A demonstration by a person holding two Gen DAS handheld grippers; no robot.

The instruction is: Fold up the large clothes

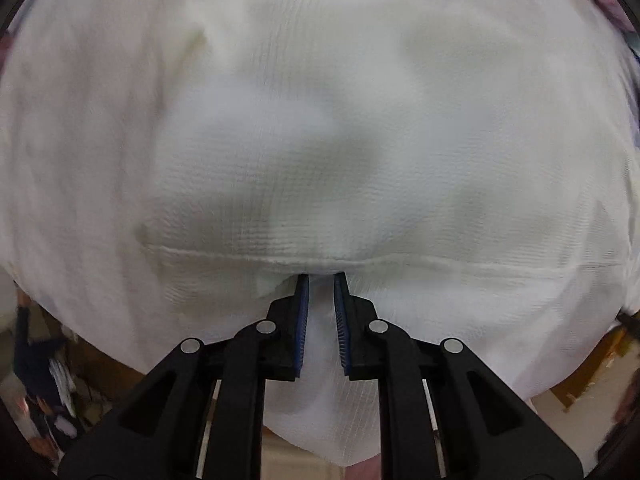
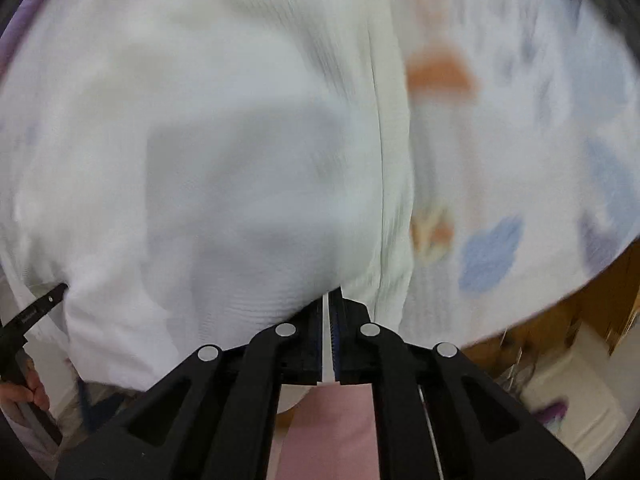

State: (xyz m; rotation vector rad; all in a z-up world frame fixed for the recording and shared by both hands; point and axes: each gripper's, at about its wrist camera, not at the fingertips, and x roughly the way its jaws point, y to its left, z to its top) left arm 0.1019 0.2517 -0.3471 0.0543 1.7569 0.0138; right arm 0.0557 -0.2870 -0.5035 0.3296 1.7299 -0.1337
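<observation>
At the left, in the left wrist view: left gripper [image 1: 321, 280] pointing steeply down, jaws standing narrow and pinching a fold of the white garment [image 1: 320, 140] right at a stitched hem [image 1: 360, 260] running crosswise just past the fingertips. Cloth bunching between the blue pads [image 1: 304, 312] and spreading away ahead, filling nearly the whole view; a rounded flap of it hanging back beneath the gripper. Blurred room clutter showing at the lower corners, too smeared to name.

At the right, in the right wrist view: right gripper [image 2: 331, 300] pointing down too, jaws nearly closed on a thin white edge of the same garment. Long seam [image 2: 380, 140] running straight away from the fingertips, so the cloth's long axis lying ahead of this gripper. Garment lying to the left of that seam; a patterned bed sheet [image 2: 500, 140], with orange and blue blotches, lying to the right. The other gripper's tip [image 2: 44, 304] and a hand [image 2: 24, 392] showing at far left, gripping the same cloth edge.

Judging the fold: both edges held, nothing visibly blocking the way.
</observation>
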